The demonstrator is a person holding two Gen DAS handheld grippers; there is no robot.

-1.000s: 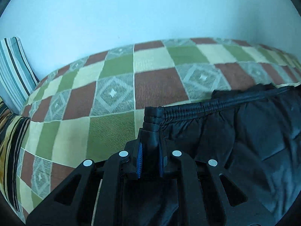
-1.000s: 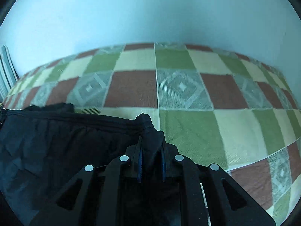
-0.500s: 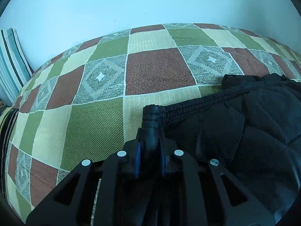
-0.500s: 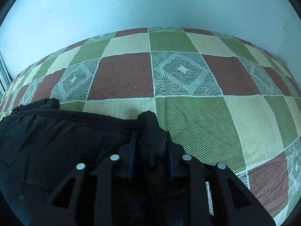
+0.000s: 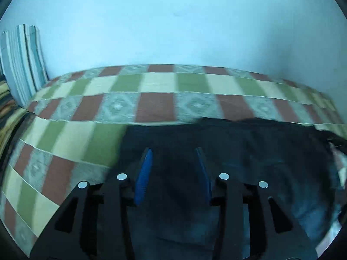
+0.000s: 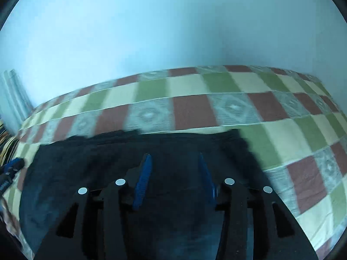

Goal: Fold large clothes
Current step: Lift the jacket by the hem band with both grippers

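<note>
Both tongs spread, nothing between the pads. Left tongs (image 5: pixel 173 151) and right tongs (image 6: pixel 174 158) hover over the black garment (image 5: pixel 238 151), which lies flat on the checked bed cover (image 5: pixel 156 108). Frames are motion-blurred, so fine detail of the cloth is unreadable.

Step in hand, my read: the fold is laid and released; next is picking new grip points for another fold.
- Go for corners or the far hem, not mid-panel. Slack dark fabric bunches if pinched in the middle.
- Take both layers at each grip, otherwise the top ply slides off the bottom one.
- Lift both sides level and together, and lay down slowly so the edge lands straight.

Edges:
- Garment's left edge (image 5: pixel 123 143) runs just ahead and left of the left tongs; the far hem runs across the view to the right.
- In the right view, the garment's right edge (image 6: pixel 249 149) sits just right of the tongs.
- Small blue-black thing (image 6: pixel 13 166) at the garment's left side, can't tell what it is.

Room: bare cover beyond the hem up to the wall (image 5: pixel 173 21). Striped pillow (image 5: pixel 23 60) far left, well apart. Open cover to the right in the right view.
</note>
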